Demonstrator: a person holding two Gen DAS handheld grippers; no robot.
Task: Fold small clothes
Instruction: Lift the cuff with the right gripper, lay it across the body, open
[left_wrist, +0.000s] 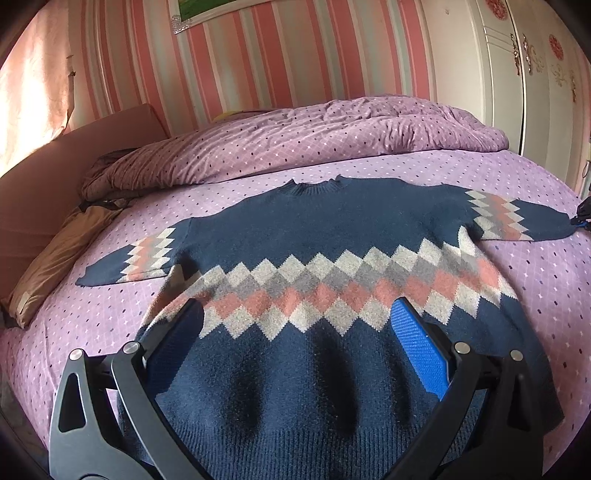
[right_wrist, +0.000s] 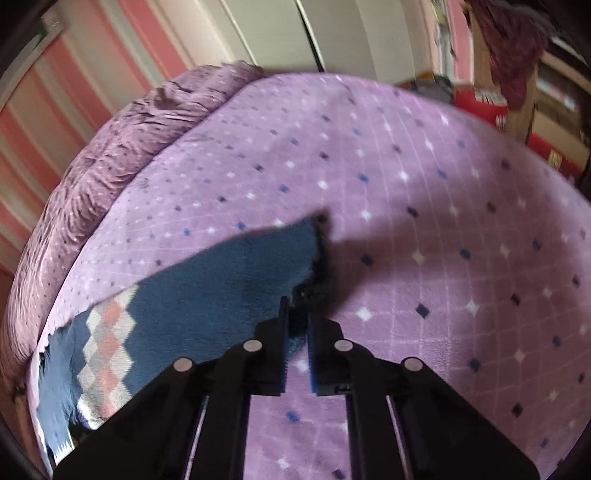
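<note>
A navy sweater (left_wrist: 314, 221) with a band of grey, white and pink diamonds lies flat on the purple bed (left_wrist: 535, 288), sleeves spread left and right. My left gripper (left_wrist: 295, 332) is open wide above the sweater's lower body, holding nothing. My right gripper (right_wrist: 297, 310) is shut on the cuff of the right sleeve (right_wrist: 236, 273), which lies across the bed to the left in the right wrist view. The right gripper also shows at the far right edge in the left wrist view (left_wrist: 583, 216), at the sleeve's end.
A bunched purple duvet (left_wrist: 314, 140) lies along the far side of the bed. A brown pillow (left_wrist: 55, 266) and a headboard (left_wrist: 55, 177) are at the left. White wardrobe doors (left_wrist: 517, 74) stand at the far right. Red boxes (right_wrist: 517, 125) sit beyond the bed.
</note>
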